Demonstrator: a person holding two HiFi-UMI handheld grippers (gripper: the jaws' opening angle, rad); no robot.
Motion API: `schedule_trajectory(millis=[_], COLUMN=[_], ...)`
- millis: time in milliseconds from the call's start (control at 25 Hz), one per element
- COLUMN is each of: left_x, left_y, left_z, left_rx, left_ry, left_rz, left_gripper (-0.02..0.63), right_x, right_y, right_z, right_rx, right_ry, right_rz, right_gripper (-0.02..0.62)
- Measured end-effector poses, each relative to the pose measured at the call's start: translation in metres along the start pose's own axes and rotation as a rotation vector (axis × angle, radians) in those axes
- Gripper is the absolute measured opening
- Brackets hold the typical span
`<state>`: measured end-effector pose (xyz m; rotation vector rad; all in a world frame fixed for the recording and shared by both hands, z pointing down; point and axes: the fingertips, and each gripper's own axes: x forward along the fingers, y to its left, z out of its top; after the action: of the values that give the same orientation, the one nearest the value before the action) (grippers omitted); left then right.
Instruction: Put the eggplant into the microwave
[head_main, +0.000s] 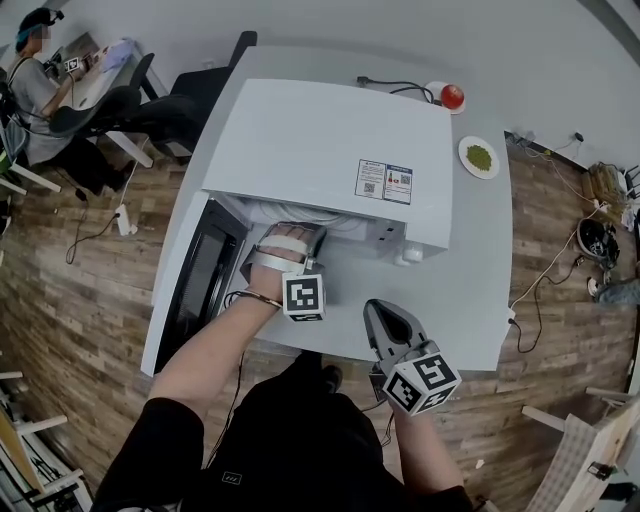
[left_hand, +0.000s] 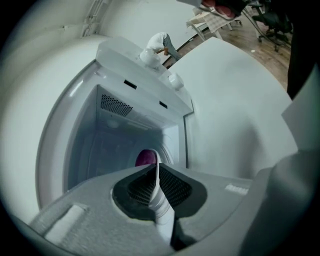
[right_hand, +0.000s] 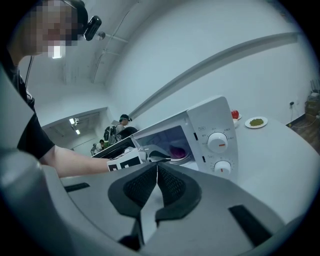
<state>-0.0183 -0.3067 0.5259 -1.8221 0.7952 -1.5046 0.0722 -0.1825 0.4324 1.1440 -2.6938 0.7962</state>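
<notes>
The white microwave (head_main: 320, 150) stands on the white table (head_main: 470, 290) with its door (head_main: 200, 285) swung open to the left. Inside it, on the turntable, lies the purple eggplant (left_hand: 146, 158), which also shows through the opening in the right gripper view (right_hand: 178, 150). My left gripper (head_main: 300, 235) is at the mouth of the oven, its jaws shut and empty (left_hand: 157, 167), with the eggplant just beyond the tips. My right gripper (head_main: 378, 308) hovers over the table in front of the control dials (right_hand: 218, 142), shut with nothing in it (right_hand: 157, 167).
A red round fruit on a small plate (head_main: 452, 96) and a plate of green stuff (head_main: 479, 157) sit at the table's far right. A power cable (head_main: 395, 88) runs behind the microwave. A person (head_main: 40, 90) sits at a desk far left, with chairs (head_main: 170, 105) nearby.
</notes>
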Motion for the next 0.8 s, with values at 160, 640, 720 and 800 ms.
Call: schedule_trajectory(millis=[160,640,720,800], left_x=[-0.024,-0.131,-0.149,-0.165], left_y=[0.0,-0.016,-0.023,-0.03], left_z=[0.005,0.047,0.058,0.071], left_rx=[-0.139,-0.267,-0.277,-0.314], left_ry=[-0.008,-0.074,-0.094,-0.121], left_rz=[-0.02,-0.008,-0.01,-0.023], left_gripper=[0.026,0.026,0.026,0.026], right_x=[-0.016,-0.082,-0.094,-0.105], right_y=[0.013,0.059,0.068,0.076], right_z=[0.003,-0.011,-0.016,-0.02], right_rx=[-0.016,-0.04,-0.045,-0.049], right_ry=[-0.015,-0.057,-0.057,-0.056], right_rz=[0.013,0.03,0.035,0.037], right_gripper=[0.017,0.017,0.017,0.017])
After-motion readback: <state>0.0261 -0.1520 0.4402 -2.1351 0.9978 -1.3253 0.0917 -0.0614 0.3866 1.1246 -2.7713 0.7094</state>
